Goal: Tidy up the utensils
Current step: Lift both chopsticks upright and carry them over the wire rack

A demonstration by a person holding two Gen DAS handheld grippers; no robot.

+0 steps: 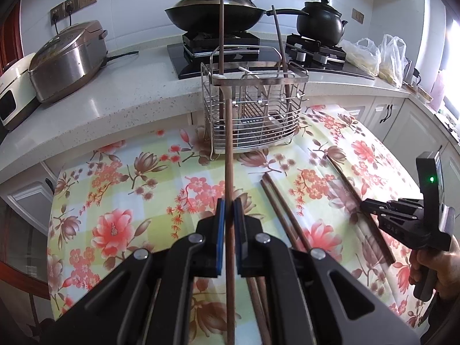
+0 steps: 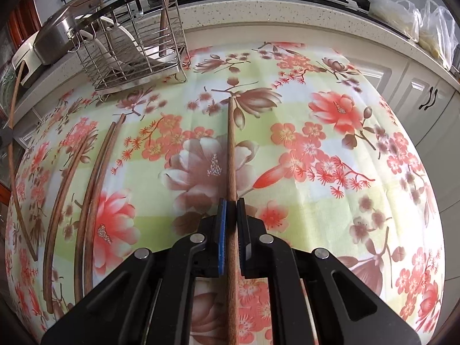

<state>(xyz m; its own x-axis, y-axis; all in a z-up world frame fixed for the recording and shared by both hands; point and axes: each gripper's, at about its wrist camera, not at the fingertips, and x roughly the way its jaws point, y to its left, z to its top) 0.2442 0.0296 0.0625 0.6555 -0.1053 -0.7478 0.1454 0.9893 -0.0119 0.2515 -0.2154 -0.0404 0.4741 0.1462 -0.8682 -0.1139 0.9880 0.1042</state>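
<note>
My left gripper is shut on a brown chopstick that points at the wire utensil rack at the table's far edge. Two chopsticks and white spoons stand in the rack. Right of my left fingers a pair of chopsticks lies on the floral tablecloth. My right gripper is shut on another chopstick, held low over the cloth; the left wrist view shows this gripper at the right. The rack stands far left, and several loose chopsticks lie to the left.
Behind the table runs a stone counter with a rice cooker, a wok and a black pot on a stove, and plastic bags. White cabinets stand at right. A person's hand holds the right gripper.
</note>
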